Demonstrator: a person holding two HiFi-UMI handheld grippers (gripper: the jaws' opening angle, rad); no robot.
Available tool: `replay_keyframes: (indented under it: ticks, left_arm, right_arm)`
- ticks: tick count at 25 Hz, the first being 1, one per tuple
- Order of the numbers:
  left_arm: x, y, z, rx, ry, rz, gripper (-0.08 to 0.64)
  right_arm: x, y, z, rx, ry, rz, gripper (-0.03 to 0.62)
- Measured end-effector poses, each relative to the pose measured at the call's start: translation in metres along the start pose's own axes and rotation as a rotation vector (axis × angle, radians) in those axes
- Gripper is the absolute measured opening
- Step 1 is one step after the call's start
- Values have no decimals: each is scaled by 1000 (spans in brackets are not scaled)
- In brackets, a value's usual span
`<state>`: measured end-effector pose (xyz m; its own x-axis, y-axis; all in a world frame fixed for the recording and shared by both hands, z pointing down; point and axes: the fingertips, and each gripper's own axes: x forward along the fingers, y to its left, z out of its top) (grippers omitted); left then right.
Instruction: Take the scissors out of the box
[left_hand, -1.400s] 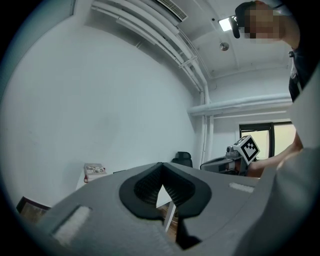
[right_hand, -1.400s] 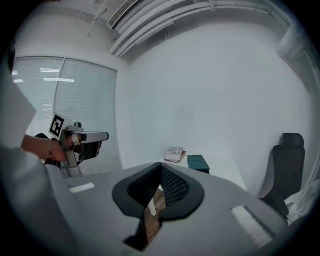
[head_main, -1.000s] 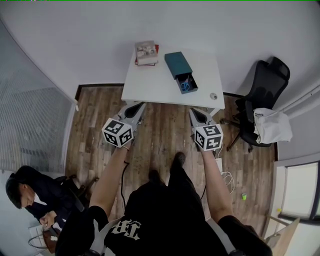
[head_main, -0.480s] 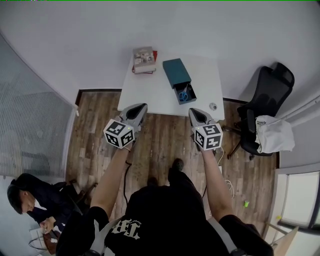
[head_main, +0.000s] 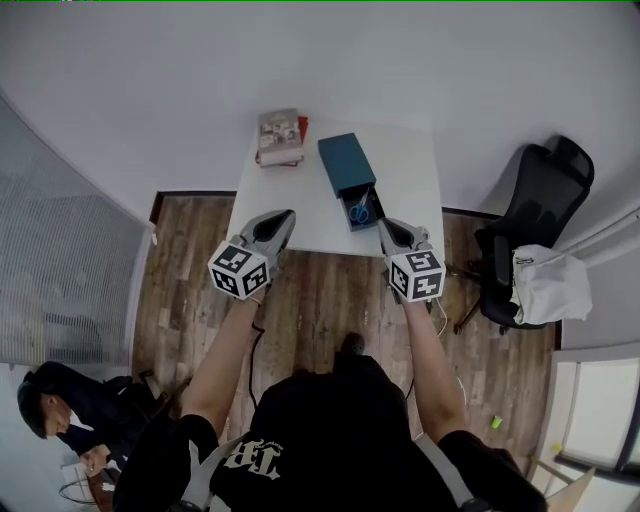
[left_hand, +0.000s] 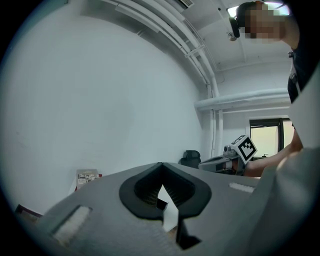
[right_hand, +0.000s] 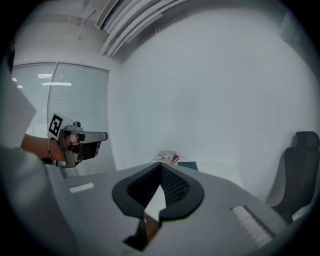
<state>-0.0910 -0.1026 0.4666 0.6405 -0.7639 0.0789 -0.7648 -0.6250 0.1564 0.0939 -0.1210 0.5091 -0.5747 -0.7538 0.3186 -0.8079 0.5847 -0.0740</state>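
Note:
A teal box (head_main: 345, 172) lies on the white table (head_main: 300, 205), its drawer pulled out toward me. Blue-handled scissors (head_main: 359, 210) lie in the drawer. My left gripper (head_main: 283, 216) is shut and empty, with its tip over the table's near edge, left of the box. My right gripper (head_main: 386, 226) is shut and empty too, just past the drawer's near right corner. In the left gripper view the left gripper (left_hand: 161, 165) points level at the wall. In the right gripper view the right gripper (right_hand: 161, 164) points toward the box (right_hand: 188, 165).
A stack of books (head_main: 280, 136) sits at the table's far left corner. A black office chair (head_main: 530, 225) with a white bag (head_main: 550, 285) stands to the right. A seated person (head_main: 50, 420) is at the lower left. The floor is wood planks.
Both grippers have moved forward together from over the floor up to the table's near edge. The table, box and books now sit closer in the head view.

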Motion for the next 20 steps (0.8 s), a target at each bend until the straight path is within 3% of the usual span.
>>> replay_keyframes:
  ticks: [20]
  left_arm:
    - [89,-1,-1,5,27,35,-2]
  right_arm:
    - [35,-82,7,26,-3,57,5]
